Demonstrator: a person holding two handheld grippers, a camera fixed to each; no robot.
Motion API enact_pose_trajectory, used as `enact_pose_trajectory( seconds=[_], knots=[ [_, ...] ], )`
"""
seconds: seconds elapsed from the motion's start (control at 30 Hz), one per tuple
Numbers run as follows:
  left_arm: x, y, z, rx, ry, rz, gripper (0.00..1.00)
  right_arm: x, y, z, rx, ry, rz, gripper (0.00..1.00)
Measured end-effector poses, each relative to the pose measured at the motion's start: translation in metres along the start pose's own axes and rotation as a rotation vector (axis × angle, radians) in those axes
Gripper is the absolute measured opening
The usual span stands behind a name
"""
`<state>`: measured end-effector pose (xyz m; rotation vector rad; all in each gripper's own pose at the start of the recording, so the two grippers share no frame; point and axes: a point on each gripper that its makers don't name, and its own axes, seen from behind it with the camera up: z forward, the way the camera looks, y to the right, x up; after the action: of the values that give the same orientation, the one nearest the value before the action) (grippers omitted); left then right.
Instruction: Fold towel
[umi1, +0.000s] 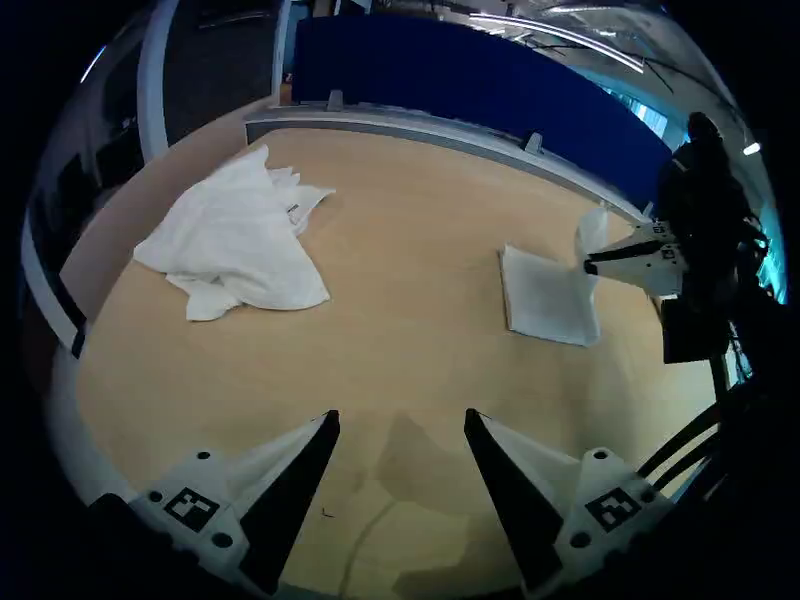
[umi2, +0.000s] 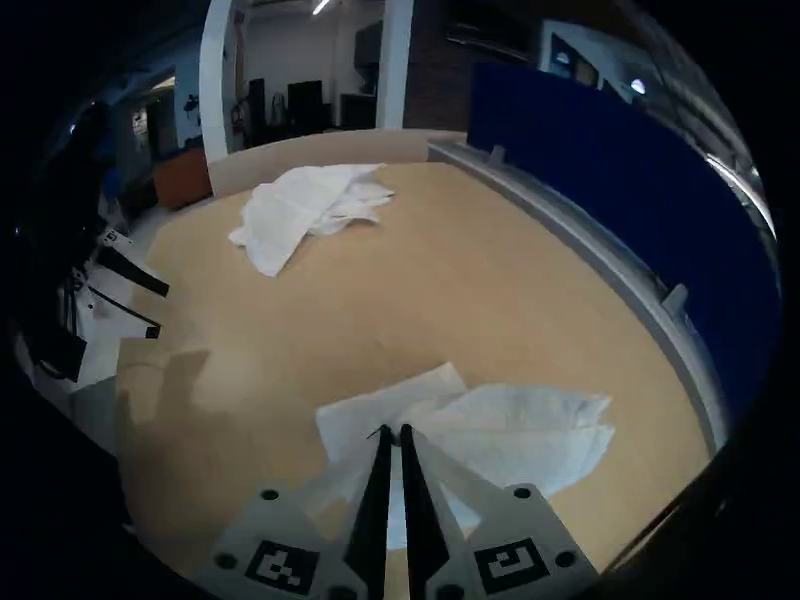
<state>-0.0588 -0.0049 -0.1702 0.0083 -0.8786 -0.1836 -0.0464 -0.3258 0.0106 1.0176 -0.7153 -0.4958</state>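
Observation:
A small white towel (umi1: 545, 298) lies partly folded on the wooden table (umi1: 420, 230), right of centre, with one corner lifted off the surface. My right gripper (umi1: 588, 266) holds that raised corner. In the right gripper view the towel (umi2: 520, 425) spreads out just past my right gripper (umi2: 392, 432), whose fingers are pinched together on its near edge. My left gripper (umi1: 400, 415) hovers open over bare table near the front edge, well apart from the towel. It also shows at the far left, my left gripper (umi2: 160, 310), with its fingers spread.
A crumpled heap of white towels (umi1: 235, 240) sits at the table's far left, and the same heap (umi2: 300, 210) appears far off in the right gripper view. A blue partition (umi1: 480, 80) with a grey rail runs along the table's back edge. A person (umi1: 705, 200) in dark clothes stands at the right.

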Motion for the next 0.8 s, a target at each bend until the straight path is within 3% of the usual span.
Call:
enact_pose_trajectory(
  seconds=[0.27,0.37,0.6,0.67,0.8],
  knots=[
    [-0.008,0.0,0.0,0.003,-0.004,-0.011,0.93,-0.029,-0.035,0.053,0.084,-0.073,0.044,0.07],
    [-0.009,0.001,0.001,0.002,-0.007,-0.014,0.93,-0.035,-0.037,0.061,0.087,-0.086,0.059,0.07],
    [-0.007,0.002,0.002,-0.002,-0.007,-0.01,0.93,-0.032,-0.035,0.056,0.089,-0.08,0.053,0.12],
    [-0.006,0.002,0.002,-0.001,-0.006,-0.007,0.93,-0.031,-0.035,0.053,0.091,-0.076,0.048,0.21],
    [-0.005,0.001,0.001,0.0,-0.006,-0.008,0.93,-0.03,-0.036,0.045,0.092,-0.067,0.049,0.5]
  ],
)
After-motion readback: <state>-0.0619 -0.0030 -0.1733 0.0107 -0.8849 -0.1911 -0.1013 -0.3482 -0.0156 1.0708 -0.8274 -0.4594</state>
